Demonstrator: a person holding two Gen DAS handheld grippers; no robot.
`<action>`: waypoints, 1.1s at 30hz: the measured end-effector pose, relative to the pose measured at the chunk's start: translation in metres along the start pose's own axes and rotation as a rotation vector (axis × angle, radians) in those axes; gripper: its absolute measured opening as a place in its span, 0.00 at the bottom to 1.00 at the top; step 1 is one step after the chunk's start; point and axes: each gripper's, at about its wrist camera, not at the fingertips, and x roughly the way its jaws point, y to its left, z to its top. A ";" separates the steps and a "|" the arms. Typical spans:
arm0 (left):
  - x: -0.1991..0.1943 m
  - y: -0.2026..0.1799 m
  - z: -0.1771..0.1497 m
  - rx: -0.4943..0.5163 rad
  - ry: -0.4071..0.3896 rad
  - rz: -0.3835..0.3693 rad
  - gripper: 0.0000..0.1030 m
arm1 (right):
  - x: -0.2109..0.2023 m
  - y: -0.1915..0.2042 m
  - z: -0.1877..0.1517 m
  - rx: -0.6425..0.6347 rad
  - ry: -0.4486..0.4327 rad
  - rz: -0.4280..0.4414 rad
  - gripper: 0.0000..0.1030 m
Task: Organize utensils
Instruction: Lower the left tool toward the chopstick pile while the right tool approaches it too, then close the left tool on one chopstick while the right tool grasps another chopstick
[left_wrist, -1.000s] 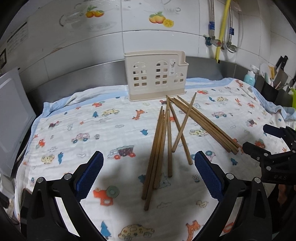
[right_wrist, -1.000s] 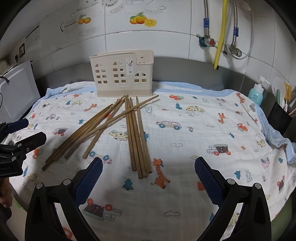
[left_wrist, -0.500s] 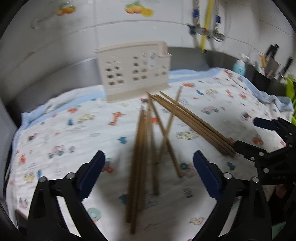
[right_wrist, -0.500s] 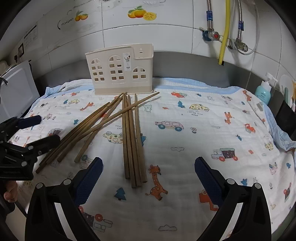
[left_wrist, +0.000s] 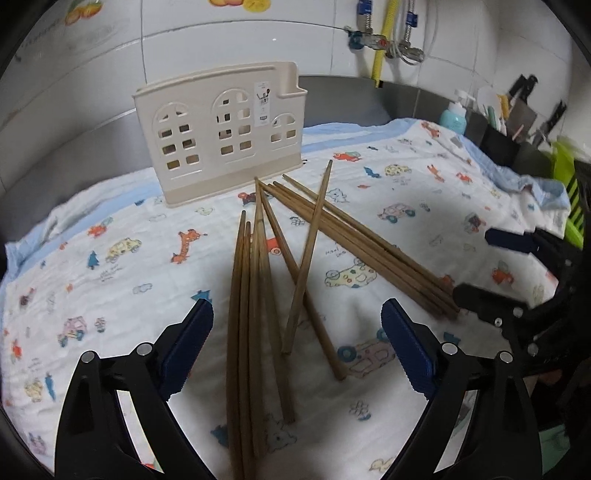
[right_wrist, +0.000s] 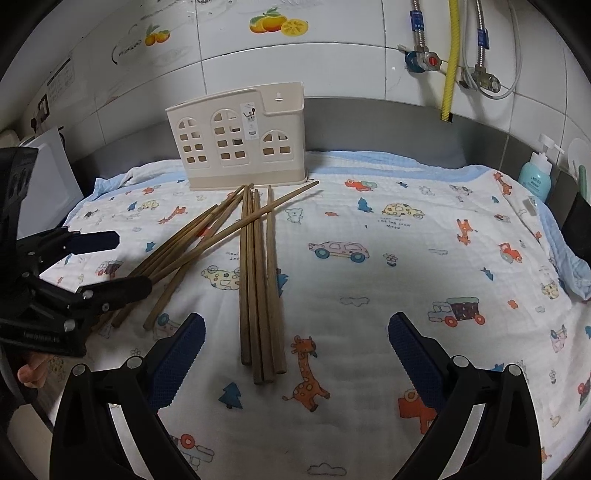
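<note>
Wooden chopsticks (left_wrist: 255, 302) lie fanned across a cartoon-print cloth (left_wrist: 110, 280) on the tabletop, centre frame, below the cream utensil holder (left_wrist: 221, 136); the left gripper (left_wrist: 295, 347) and right gripper (right_wrist: 295, 350) hover open and empty. Crossed sticks could scatter if one is pinched

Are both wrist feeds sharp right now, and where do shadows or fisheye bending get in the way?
Left wrist view: sharp; a shadow darkens the cloth around the chopsticks; black vignette at the corners. Right wrist view: sharp and evenly lit, soft shadow near the gripper; wall tiles bow at the edges.
</note>
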 end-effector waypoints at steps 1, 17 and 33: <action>0.001 0.001 0.001 -0.004 0.001 -0.004 0.88 | 0.000 -0.001 0.000 0.002 -0.001 0.000 0.93; 0.011 -0.004 0.002 0.084 0.005 -0.021 0.52 | 0.008 -0.004 -0.001 0.018 0.005 0.008 0.94; 0.029 0.005 0.000 0.088 0.061 -0.062 0.12 | 0.015 -0.004 0.000 0.021 0.015 0.019 0.94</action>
